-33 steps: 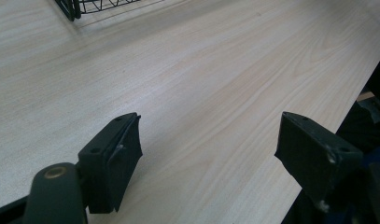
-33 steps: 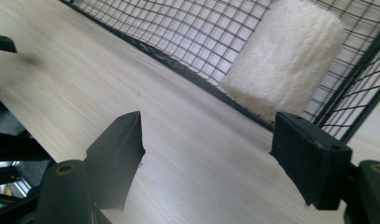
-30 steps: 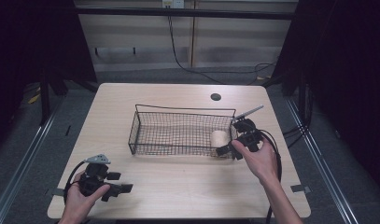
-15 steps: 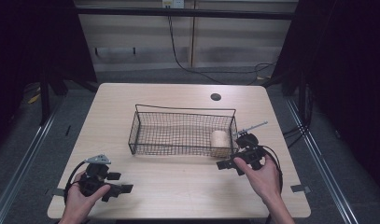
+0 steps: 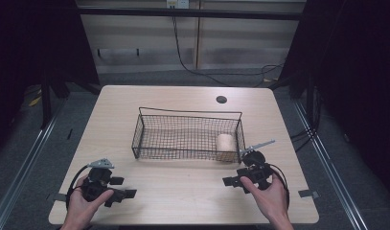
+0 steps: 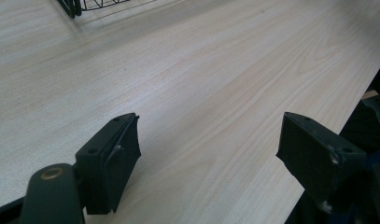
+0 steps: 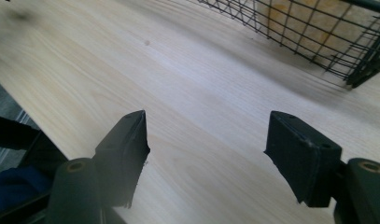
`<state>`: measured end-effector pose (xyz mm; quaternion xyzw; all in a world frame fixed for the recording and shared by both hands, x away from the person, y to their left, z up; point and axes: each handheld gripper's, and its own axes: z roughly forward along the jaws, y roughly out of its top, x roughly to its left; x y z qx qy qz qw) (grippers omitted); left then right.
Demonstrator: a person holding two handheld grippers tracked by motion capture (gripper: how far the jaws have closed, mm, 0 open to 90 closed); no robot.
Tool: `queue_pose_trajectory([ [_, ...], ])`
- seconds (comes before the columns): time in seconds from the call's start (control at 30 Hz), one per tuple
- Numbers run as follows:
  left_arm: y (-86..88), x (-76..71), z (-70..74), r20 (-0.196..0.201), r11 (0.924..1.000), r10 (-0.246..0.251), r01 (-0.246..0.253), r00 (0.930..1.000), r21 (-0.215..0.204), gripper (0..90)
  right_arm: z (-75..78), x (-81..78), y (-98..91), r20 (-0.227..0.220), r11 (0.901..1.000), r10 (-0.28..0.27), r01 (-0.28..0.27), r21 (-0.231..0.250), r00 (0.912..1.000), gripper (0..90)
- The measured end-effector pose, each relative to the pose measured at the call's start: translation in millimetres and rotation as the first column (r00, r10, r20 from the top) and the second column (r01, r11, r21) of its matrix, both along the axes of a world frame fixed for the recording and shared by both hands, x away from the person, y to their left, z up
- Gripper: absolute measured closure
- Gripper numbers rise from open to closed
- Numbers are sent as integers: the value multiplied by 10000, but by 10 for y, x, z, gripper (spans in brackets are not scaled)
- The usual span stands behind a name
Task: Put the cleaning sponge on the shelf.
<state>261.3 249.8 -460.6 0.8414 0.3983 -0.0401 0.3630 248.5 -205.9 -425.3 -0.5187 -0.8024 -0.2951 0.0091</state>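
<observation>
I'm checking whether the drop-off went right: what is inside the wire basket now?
The wire basket holds one pale beige roll-shaped object at its right end, upright against the wall. The rest of its floor looks bare. The roll's base is blurred by the mesh.

A lab: rail-framed test table, dark curtains.

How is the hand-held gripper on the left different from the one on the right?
The left hand-held gripper sits at the table's near left corner, far from the wire basket; the right hand-held gripper sits just in front of the basket's right end, near the tan roll. The right one's jaws have just been closing with nothing between them. Both are black, open and hold nothing.
</observation>
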Motion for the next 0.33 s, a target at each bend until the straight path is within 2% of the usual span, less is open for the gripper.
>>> queue_pose_trajectory([
  [0.07, -2, 1, -2, 3, 10000, 11, -11, 10000, 4, 204, -58, -14, -20, 74, 10000, -80, 80, -23, 9999, 283],
  [0.2, -12, -3, -5, 11, 10000, -15, 15, 10000, 64, 205, -173, -33, -40, 575, 9993, -377, 379, -16, 9976, 254],
  [0.3, -11, -4, -4, 43, 10000, -3, 3, 10000, 69, 205, -260, -15, -33, 835, 9984, -425, 455, -343, 9956, 239],
  [0.33, -5, -2, -2, 16, 10000, -10, 10, 10000, 46, 205, -291, -8, -26, 792, 9981, -443, 474, -384, 9959, 239],
])
